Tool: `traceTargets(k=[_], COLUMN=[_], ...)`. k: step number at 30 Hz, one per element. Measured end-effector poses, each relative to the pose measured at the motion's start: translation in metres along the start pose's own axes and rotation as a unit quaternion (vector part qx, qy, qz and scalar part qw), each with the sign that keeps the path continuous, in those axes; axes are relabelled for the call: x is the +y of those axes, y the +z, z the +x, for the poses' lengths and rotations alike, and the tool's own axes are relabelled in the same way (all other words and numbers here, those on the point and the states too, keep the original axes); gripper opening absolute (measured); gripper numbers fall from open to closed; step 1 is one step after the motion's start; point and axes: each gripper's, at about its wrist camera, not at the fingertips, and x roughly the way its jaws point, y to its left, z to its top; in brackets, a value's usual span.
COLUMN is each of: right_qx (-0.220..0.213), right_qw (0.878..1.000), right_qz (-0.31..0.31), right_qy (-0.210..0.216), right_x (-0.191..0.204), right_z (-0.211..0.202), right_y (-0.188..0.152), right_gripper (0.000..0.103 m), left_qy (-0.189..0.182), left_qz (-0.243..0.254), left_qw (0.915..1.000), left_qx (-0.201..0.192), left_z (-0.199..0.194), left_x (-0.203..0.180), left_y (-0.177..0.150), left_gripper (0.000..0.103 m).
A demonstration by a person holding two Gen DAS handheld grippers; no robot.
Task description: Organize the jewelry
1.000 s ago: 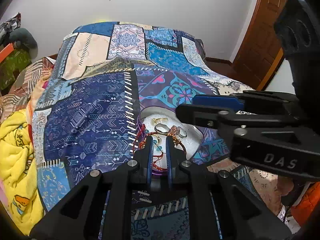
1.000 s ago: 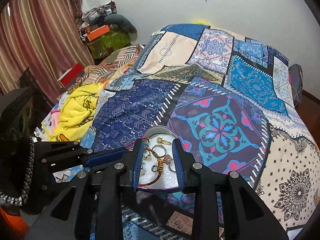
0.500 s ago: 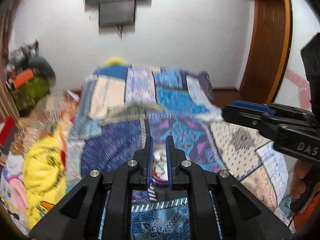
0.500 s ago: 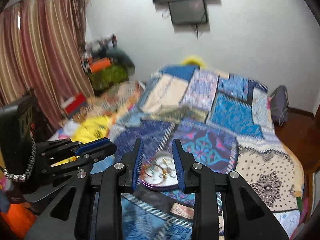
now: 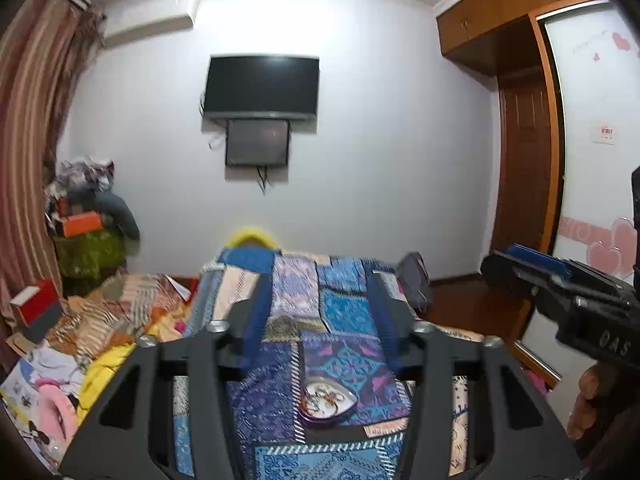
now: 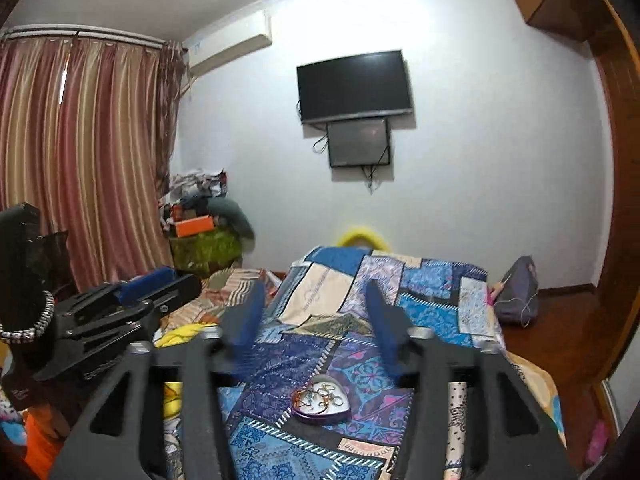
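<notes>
A purple heart-shaped tray [image 5: 326, 402] with a white lining holds several rings and a red-gold chain; it lies on the patchwork bedspread [image 5: 344, 312]. The same tray [image 6: 320, 399] shows in the right wrist view. My left gripper [image 5: 320, 304] hangs well above and behind the tray, its jaws opening, with nothing between them. My right gripper [image 6: 314, 312] is likewise raised, its jaws opening and empty. Each gripper appears at the edge of the other's view, the right gripper [image 5: 536, 268] held by a hand [image 5: 592, 400].
A television [image 5: 262, 86] hangs on the far wall. Striped curtains [image 6: 80, 160] and a pile of clothes and boxes [image 6: 200, 220] stand at left. Loose blankets [image 5: 100, 320] lie beside the bed. A wooden door [image 5: 524, 160] and a grey bag [image 6: 516, 292] are at right.
Both grippers rose and tilted up away from the tray, which now looks small and low. Both sets of jaws went from nearly shut to spread apart.
</notes>
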Motion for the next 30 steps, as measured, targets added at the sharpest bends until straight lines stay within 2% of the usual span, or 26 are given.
traceTargets(k=[1,3,5,9,11,13,30], right_qx=[-0.005,-0.012,-0.017,-0.022,-0.024,-0.025,-0.011], right_qw=[1.000,0.999,0.999,0.998,0.997,0.997,0.998], right_qz=[-0.003,-0.008,-0.008,-0.010,-0.014,-0.014,-0.008], right_qy=[-0.010,-0.030,-0.042,-0.057,-0.067,-0.071,-0.064], right_x=[0.000,0.001,0.001,0.001,0.004,0.004,0.002], right_z=[0.000,-0.003,-0.004,-0.007,-0.010,-0.010,-0.018], right_y=[-0.001,-0.002,-0.003,-0.004,-0.006,-0.006,-0.015], right_gripper=[0.067,0.074,0.083,0.094,0.099,0.100,0.100], left_qy=[0.005,0.017,0.026,0.034,0.042,0.046,0.046], left_qz=[0.003,0.008,0.008,0.015,0.018,0.018,0.015], left_qw=[1.0000,0.9998,0.9996,0.9992,0.9989,0.9987,0.9988], left_qx=[-0.004,-0.007,-0.012,-0.011,-0.013,-0.013,-0.004], left_z=[-0.004,-0.008,-0.011,-0.014,-0.014,-0.015,-0.015], left_x=[-0.001,-0.003,-0.002,-0.005,-0.007,-0.007,-0.007], left_y=[0.000,0.000,-0.001,-0.002,-0.003,-0.004,-0.008], left_gripper=[0.057,0.076,0.087,0.096,0.098,0.098,0.099])
